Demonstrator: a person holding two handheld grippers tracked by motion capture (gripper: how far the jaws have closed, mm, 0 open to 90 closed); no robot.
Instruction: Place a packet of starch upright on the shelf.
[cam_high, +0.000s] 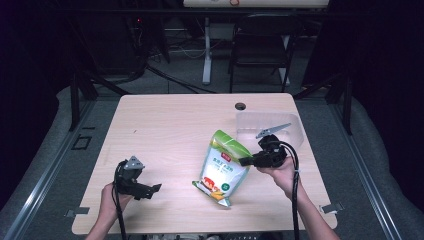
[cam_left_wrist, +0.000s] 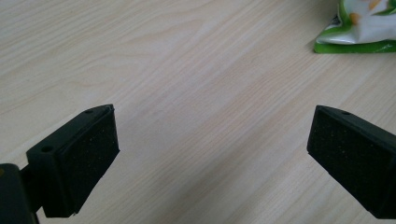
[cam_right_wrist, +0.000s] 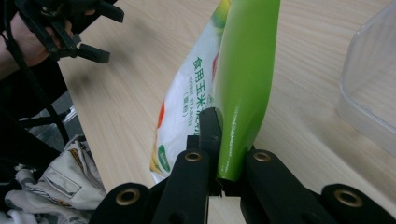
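At the near left of the wooden table (cam_high: 170, 125), the person's left hand (cam_high: 111, 196) rests low by the front edge, holding the left gripper (cam_high: 150, 191) level and aimed toward the starch bag (cam_high: 223, 167), with its jaws spread wide and nothing between them. The left gripper view looks along those two black pads (cam_left_wrist: 88, 158) over bare wood grain, with one green-edged corner of the bag (cam_left_wrist: 359, 28) well beyond them. Right of the bag, the right hand (cam_high: 281, 172) is lifted off the tabletop, and the right gripper (cam_high: 245, 161) is clamped on the bag's right edge, tilting the pouch up on its lower corner. The right gripper view shows what the high view cannot: the jaws pinching the bag's green side seam (cam_right_wrist: 243, 93), with printed green lettering beside it. Just behind the bag, on its far right, stands a clear plastic container (cam_high: 295, 131).
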